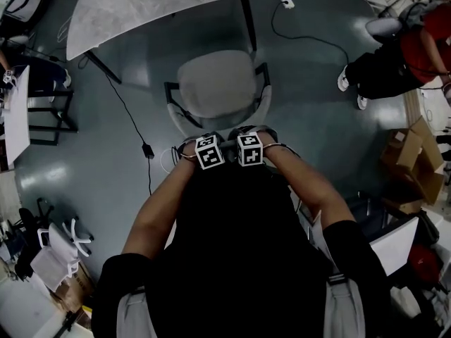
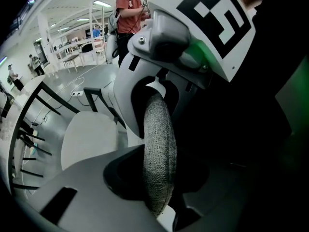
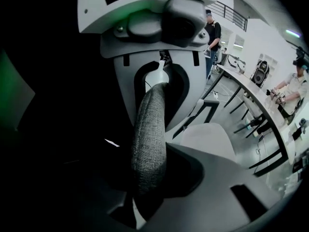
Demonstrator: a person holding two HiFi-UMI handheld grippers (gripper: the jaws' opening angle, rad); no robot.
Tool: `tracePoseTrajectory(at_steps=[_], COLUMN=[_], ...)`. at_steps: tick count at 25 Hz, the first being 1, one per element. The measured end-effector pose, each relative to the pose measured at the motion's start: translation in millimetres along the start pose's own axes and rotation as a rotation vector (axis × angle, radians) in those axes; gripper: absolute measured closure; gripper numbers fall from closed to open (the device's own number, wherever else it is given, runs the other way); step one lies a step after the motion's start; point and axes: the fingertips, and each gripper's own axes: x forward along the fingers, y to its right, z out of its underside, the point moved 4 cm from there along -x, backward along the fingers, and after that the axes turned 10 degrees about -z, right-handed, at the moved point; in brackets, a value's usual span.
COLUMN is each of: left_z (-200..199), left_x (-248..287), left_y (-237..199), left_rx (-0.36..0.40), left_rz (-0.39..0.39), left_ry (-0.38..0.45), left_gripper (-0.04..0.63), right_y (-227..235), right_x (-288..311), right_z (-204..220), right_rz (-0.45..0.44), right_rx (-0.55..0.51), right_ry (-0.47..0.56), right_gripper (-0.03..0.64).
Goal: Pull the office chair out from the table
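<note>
Head view: I see the chair (image 1: 215, 83) on the grey floor (image 1: 106, 174), its seat out from under the desk (image 1: 141, 5) and between the desk and me.
Left gripper (image 1: 208, 152): on top of the backrest (image 2: 159, 153), touching the right gripper (image 1: 249, 149).
Left gripper view: its jaws pinch the fabric top edge of the backrest; the pale seat (image 2: 89, 139) lies beyond.
Right gripper view: jaws clamped on the same padded edge (image 3: 149, 144), seat (image 3: 207, 137) on the far side.
Around: a cable (image 1: 130, 118) runs over the floor left of the chair; a person in a red top (image 1: 423, 48) is well apart at the right.
</note>
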Motion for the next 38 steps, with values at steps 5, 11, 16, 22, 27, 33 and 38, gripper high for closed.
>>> tracePoseTrajectory(at_steps=[5,11,16,22,27,33,38], left_z=[1.2,2.0,10.3,-0.4,-38.1,-71.1,-81.2], left_x=[1.0,-8.9,-35.0,-90.4,-158.3,-238.1,-271.2], left_y=[0.3,0.3,-3.7,-27.0,-65.2,-75.5,-71.0], left_rx=[0.010,0.013,-0.055,-0.151,-0.311,-0.425,-0.413], left_rz=[-0.022,-0.047,-0.053,-0.176,-0.292,-0.324,-0.339], left_ry=[0.019,0.058,0.131,0.305,0.602,0.949,1.041], left_gripper=[0.466,0.453,0.453,0.522,0.557,0.580,0.583], right_y=[-0.1,-1.4,-4.4,20.8,31.2,24.3,9.2], right_x=[1.8,-11.9,-41.8,-128.5,-223.3,-307.1,-316.6], right_z=[2.1,0.9,-13.6,-58.2,-101.5,-116.8,-100.5], right_rz=[0.038,-0.047,-0.117,0.008,0.168,0.309,0.350], right_rx=[-0.015,-0.009,-0.033,0.077,0.105,0.148,0.210], right_ry=[0.018,-0.015,-0.004,0.322,0.647,0.984,1.101], right_gripper=[0.503,0.486,0.479,0.532,0.563,0.580,0.591])
